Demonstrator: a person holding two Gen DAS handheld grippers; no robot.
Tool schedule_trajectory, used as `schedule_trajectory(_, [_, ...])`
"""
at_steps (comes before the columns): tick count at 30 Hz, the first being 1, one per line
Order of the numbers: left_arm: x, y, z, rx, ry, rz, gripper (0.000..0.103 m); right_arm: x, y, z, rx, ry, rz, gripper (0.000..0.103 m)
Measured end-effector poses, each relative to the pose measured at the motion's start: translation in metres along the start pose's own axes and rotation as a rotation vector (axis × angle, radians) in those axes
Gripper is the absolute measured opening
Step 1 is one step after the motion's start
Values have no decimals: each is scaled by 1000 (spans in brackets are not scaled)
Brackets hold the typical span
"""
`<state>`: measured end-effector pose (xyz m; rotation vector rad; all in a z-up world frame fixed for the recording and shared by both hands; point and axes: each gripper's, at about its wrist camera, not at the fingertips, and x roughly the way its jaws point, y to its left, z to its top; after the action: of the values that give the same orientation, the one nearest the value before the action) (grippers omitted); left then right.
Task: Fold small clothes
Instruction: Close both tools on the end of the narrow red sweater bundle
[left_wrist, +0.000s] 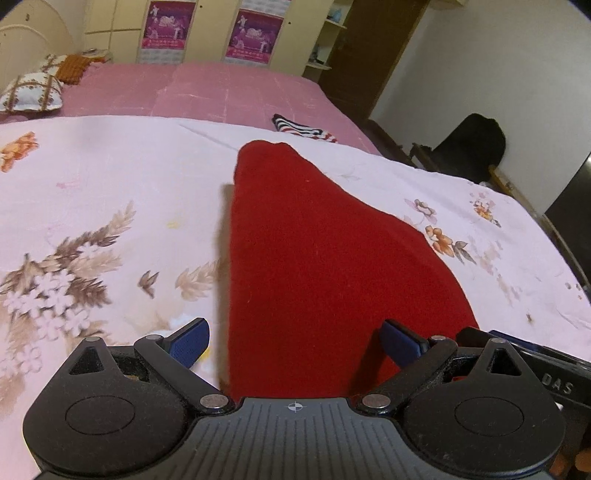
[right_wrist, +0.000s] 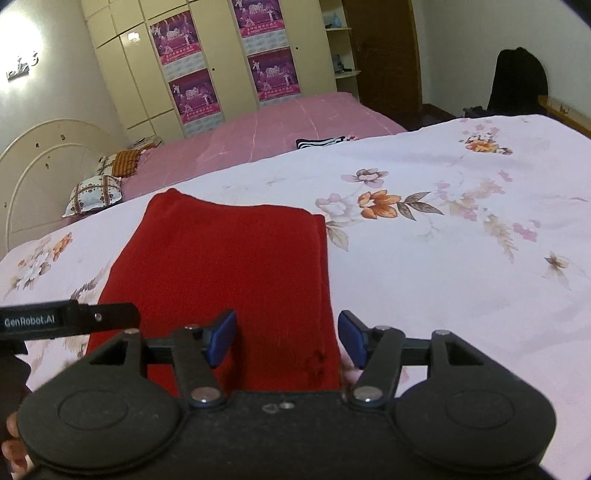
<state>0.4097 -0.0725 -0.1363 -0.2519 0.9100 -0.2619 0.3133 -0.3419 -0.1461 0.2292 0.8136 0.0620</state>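
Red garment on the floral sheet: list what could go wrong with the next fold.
1. Both the left gripper and right gripper are open over the red garment's near edge; a pinch may catch only the top layer.
2. The floral sheet lies directly beneath and could get grabbed too.

We see dim, warm indoor light in both views. In the right wrist view a lamp glare (right_wrist: 22, 61) blooms on the far left wall. Colours look oversaturated, with pink cast on the bedsheet (left_wrist: 110, 177). A soft shadow falls just left of the red cloth (left_wrist: 314, 258). Fisheye bending curves the wardrobe (right_wrist: 122, 74); corners go black. The near sheet pattern at left is smeared, and grain is visible throughout.
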Motion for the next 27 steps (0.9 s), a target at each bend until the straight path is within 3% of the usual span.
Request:
schedule_trajectory(7, [29,19,-1,-89,75,-131,98,31,-18,6,87,59,63,60])
schedule_trajectory(11, [34,16,-3,-64,65,-176,98,43,-35,4,196,94,150,61])
schedule_trajectory(16, [35,10,-4,-54,67,-207,98,50,-39,1,210,73,180,66])
schedule_trajectory(19, [33,16,-3,-57,73,-229,91,48,-43,4,206,84,193,67])
schedule_trajectory(27, [34,15,-7,-76,64,-235,84,49,-50,4,223,118,243,65])
